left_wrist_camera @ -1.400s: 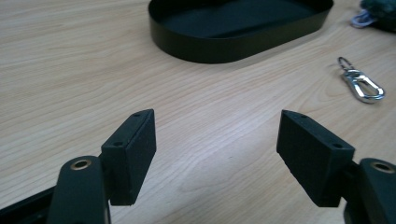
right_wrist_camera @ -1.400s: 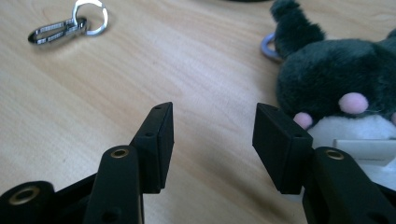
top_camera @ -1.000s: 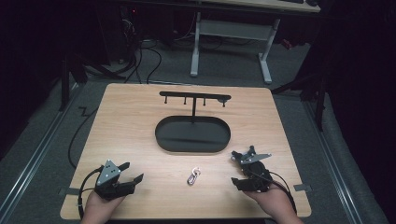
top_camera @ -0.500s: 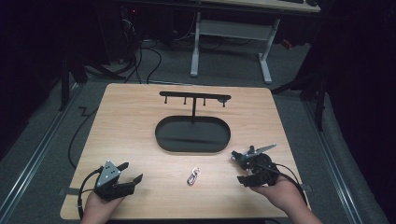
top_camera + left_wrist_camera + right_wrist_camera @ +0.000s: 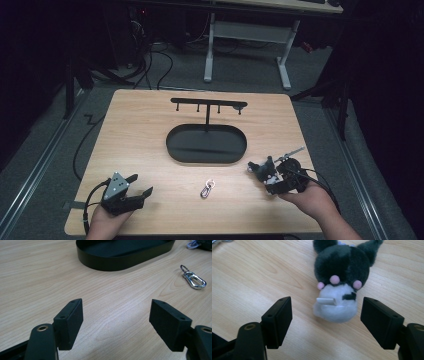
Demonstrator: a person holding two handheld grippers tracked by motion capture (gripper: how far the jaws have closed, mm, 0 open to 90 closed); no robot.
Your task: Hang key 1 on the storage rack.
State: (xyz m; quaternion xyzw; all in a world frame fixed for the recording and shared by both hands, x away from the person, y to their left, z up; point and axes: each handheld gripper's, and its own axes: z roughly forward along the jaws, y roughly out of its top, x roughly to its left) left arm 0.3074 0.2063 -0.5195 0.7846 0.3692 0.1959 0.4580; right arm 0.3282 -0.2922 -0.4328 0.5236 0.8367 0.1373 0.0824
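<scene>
Your right tongs [image 5: 257, 170] have swung in from the table's right edge over the last second and now point at the plush [image 5: 338, 282], jaws apart on either side of it, nothing gripped. The plush lies on the table [image 5: 150, 130] just right of the oval tray [image 5: 206, 144], near your right hand; judged from this, the approach is done and closing on it is the step ahead. Your left tongs [image 5: 142, 186] have stayed put at the near left, jaws likewise apart and empty. The right gripper view resolves the plush's dark head, pink dots and pale body, a mere dark lump from above. The left gripper view shows the clip [image 5: 193, 279] with its key ring, well apart from both tongs
</scene>
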